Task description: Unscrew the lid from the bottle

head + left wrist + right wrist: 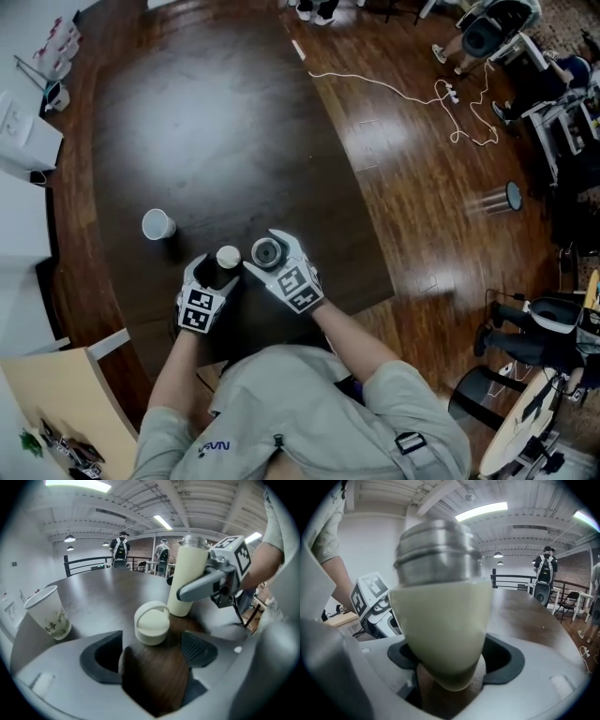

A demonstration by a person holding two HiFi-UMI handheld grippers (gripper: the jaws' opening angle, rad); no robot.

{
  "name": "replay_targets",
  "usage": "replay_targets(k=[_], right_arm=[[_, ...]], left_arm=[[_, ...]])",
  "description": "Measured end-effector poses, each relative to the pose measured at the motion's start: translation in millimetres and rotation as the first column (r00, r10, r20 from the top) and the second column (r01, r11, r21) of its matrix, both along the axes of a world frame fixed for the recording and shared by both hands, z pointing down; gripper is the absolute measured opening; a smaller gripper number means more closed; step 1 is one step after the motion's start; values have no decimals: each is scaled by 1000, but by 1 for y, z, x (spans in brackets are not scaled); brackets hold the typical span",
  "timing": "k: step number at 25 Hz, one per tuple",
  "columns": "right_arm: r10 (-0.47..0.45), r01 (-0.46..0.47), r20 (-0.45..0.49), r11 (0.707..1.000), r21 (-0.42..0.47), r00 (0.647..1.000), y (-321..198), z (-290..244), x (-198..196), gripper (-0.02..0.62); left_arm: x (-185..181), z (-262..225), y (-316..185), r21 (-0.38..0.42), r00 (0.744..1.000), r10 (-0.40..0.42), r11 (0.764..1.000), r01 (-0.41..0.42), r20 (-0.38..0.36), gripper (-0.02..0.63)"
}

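The lid (152,623) sits beside the bottle (187,581), the left gripper (152,651) is open, the right gripper (450,660) loose around the bottle, so pull away slowly.

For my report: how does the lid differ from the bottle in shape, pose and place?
The lid is low and round with a loop handle; the bottle is tall and narrow. The lid lies on the table before the open left hand-held gripper; the bottle stands upright between the jaws of the right hand-held gripper. The lid is all cream; the bottle has a bare metal neck. Both bodies are cream.
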State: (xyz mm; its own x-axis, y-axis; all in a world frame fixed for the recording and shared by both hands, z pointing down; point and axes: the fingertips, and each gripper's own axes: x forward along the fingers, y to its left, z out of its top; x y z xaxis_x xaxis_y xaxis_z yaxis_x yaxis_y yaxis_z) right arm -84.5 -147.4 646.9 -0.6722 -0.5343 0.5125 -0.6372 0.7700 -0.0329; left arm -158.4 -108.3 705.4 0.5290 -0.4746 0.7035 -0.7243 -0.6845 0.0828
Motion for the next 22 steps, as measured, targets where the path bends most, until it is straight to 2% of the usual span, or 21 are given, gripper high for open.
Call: replay_targets(k=[4,9,12,14,15,17,19,21,22], right_arm=[[11,-10,26,999,-35,1000,7,1,0,377],[16,-12,66,998,-59,998,39,1,21,377],[22,-16,106,998,-56,994,58,-10,38,377],[31,-26,134,999,-40,991,65,-23,48,373],[33,-29,152,999,-27,988,67,-31,52,339],[22,-23,191,1000,4,981,72,-50,56,207],[-13,4,217,999,38,976,78,-66,54,78],[-66,53,228,996,65,971,88,-79,51,5],[-94,79,229,994,76,969,92,-84,50,2]], left_arm=[[-20,-18,9,2,995,-84,996,85,-56,399],[-23,-37,31,1,971,-177,984,180,-159,365],[-16,-54,47,16,944,-241,968,252,-227,289],[-9,-67,57,24,917,-278,955,297,-286,176],[-5,-74,60,29,905,-291,948,315,-311,104],[4,-86,65,46,886,-313,936,349,-340,7],[12,-96,69,67,873,-335,922,381,-353,3],[22,-108,72,95,865,-348,909,405,-363,3],[27,-114,73,111,861,-350,903,415,-369,3]])
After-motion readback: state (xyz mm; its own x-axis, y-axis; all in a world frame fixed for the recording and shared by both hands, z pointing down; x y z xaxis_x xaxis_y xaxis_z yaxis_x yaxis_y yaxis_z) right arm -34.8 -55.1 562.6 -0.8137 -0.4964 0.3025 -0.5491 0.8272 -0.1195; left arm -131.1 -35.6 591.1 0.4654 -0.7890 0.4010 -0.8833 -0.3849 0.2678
